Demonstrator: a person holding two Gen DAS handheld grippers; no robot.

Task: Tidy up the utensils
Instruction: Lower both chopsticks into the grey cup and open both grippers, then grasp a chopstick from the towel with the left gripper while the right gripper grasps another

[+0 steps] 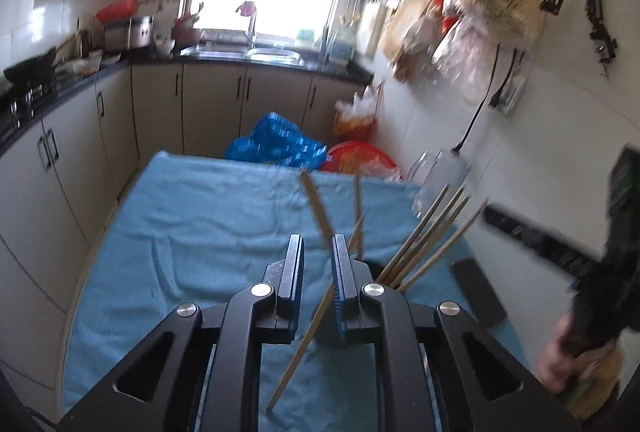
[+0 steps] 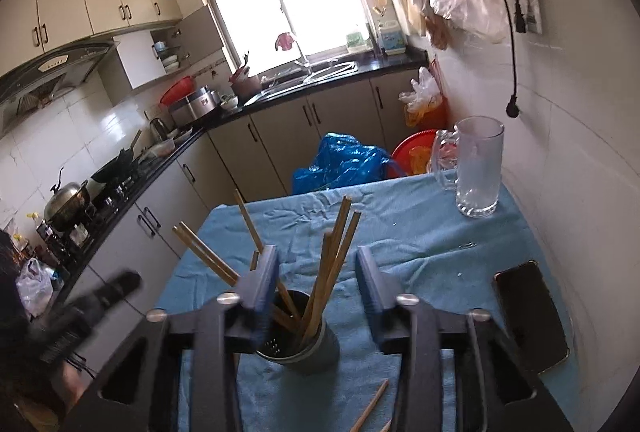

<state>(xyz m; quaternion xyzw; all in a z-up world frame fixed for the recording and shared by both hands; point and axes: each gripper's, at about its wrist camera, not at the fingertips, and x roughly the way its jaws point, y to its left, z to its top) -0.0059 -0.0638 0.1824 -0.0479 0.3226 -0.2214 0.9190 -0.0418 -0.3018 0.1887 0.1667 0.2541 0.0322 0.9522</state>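
A grey utensil holder stands on the blue towel and holds several wooden chopsticks that fan upward. My right gripper is open, its jaws on either side of the holder. My left gripper has a narrow gap between its jaws, and a chopstick runs slanted between its fingers. The bundle of chopsticks sticks up just right of the left gripper, and the holder is hidden behind it. A loose chopstick lies on the towel near the front edge.
A clear glass mug stands at the towel's far right corner. A black phone lies at the right edge, and it also shows in the left wrist view. Kitchen counters, a blue bag and a red basin lie beyond the table.
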